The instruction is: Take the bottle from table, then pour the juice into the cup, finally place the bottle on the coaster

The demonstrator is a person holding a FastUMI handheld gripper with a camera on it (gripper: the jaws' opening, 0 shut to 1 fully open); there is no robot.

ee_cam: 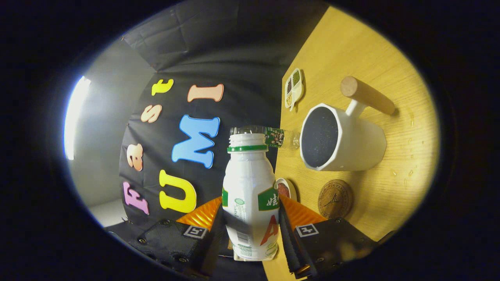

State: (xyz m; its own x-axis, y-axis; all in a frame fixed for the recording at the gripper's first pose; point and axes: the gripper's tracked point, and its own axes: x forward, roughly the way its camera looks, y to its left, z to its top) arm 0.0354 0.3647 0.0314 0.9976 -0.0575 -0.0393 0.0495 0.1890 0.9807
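My gripper (250,220) is shut on a white juice bottle (250,195) with a green neck ring and no cap; both fingers press on its sides. The whole view is rolled, so the wooden table (363,50) stands upright beside the bottle and the bottle lies about level with it. Just past the bottle's open mouth stands the white cup (351,144) with a wooden handle (367,95) and a dark inside. I see no stream of juice. A round brown coaster (334,199) lies on the table beside the cup, nearer my fingers.
A clear plastic bottle (281,137) stands behind the juice bottle's mouth, next to the cup. A small round dish (286,189) sits by the coaster. A divided dish of seeds (293,88) lies farther off. Several drops (410,156) wet the table beyond the cup.
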